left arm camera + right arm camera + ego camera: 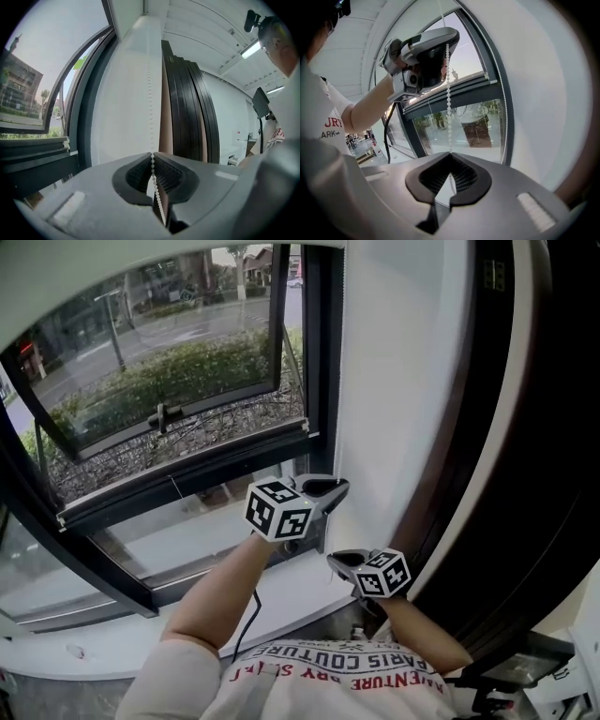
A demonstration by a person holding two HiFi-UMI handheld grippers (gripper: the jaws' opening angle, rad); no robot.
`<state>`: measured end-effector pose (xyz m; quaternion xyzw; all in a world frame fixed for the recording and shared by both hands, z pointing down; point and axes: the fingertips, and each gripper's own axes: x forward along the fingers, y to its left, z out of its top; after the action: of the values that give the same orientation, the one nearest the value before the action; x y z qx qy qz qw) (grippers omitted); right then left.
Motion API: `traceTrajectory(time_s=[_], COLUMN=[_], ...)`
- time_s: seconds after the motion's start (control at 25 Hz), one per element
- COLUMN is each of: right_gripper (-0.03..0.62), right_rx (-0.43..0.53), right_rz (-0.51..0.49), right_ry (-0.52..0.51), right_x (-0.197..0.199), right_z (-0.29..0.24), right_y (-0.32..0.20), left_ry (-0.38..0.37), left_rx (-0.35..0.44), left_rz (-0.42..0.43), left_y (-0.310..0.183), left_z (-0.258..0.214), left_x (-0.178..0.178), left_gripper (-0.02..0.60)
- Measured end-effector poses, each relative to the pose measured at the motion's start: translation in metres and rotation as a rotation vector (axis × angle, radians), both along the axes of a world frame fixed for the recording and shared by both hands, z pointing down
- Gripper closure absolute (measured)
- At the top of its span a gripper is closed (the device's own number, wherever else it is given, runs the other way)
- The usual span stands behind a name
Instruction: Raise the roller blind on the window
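Note:
A white bead chain (150,93) hangs down the white wall beside the window (187,381). My left gripper (339,486) is shut on this chain; in the left gripper view the beads run between its closed jaws (152,155). Just below it, my right gripper (334,560) is shut on the same strand (449,108), which rises from its jaws (450,153) to the left gripper (440,47) above. A second strand (502,93) hangs further right along the window frame. I cannot make out the blind itself.
The tilted window sash (159,418) stands open outward over shrubs and a street. A white sill (300,596) runs below the grippers. A white wall strip (403,381) and tall dark panels (525,474) stand at the right. A black cable (248,615) hangs from the left gripper.

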<state>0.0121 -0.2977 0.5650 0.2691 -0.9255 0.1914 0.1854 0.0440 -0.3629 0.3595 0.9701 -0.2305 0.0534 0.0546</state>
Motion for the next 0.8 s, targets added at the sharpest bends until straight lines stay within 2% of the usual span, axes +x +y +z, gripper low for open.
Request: traceTrajectory(time_s=[0.12, 0.2, 0.24, 0.32, 0.36, 0.48, 0.52, 0.8], right_gripper=[0.588, 0.588, 0.588, 0.588, 0.588, 0.588, 0.588, 0.583], right_rx=[-0.018, -0.048, -0.062, -0.075, -0.072, -0.062, -0.063, -0.024], right_rz=[-0.01, -0.019, -0.024, -0.032, -0.038, -0.056, -0.058, -0.04], right_ry=[0.028, 0.038, 0.035, 0.035, 0.047, 0.084, 0.085, 0.096], right_x=[0.0, -0.001, -0.001, -0.001, -0.001, -0.001, -0.001, 0.003], right_z=[0.013, 0.022, 0.025, 0.026, 0.025, 0.025, 0.024, 0.02], right_y=[-0.001, 0.001, 0.002, 0.003, 0.003, 0.004, 0.003, -0.003], left_ry=[-0.001, -0.032, -0.1, -0.286, -0.312, -0.15, -0.134, -0.182], left_rx=[-0.006, -0.047, -0.067, -0.06, -0.051, -0.1, -0.105, -0.094], left_rz=[-0.008, 0.003, 0.019, 0.05, 0.05, 0.027, 0.029, 0.048], left_y=[0.002, 0.004, 0.007, 0.016, 0.021, 0.025, 0.024, 0.026], left_z=[0.009, 0.027, 0.046, 0.099, 0.119, 0.124, 0.121, 0.127], left_x=[0.003, 0.004, 0.006, 0.01, 0.011, 0.012, 0.013, 0.011], left_gripper=[0.571, 0.569, 0.572, 0.575, 0.574, 0.575, 0.575, 0.577])
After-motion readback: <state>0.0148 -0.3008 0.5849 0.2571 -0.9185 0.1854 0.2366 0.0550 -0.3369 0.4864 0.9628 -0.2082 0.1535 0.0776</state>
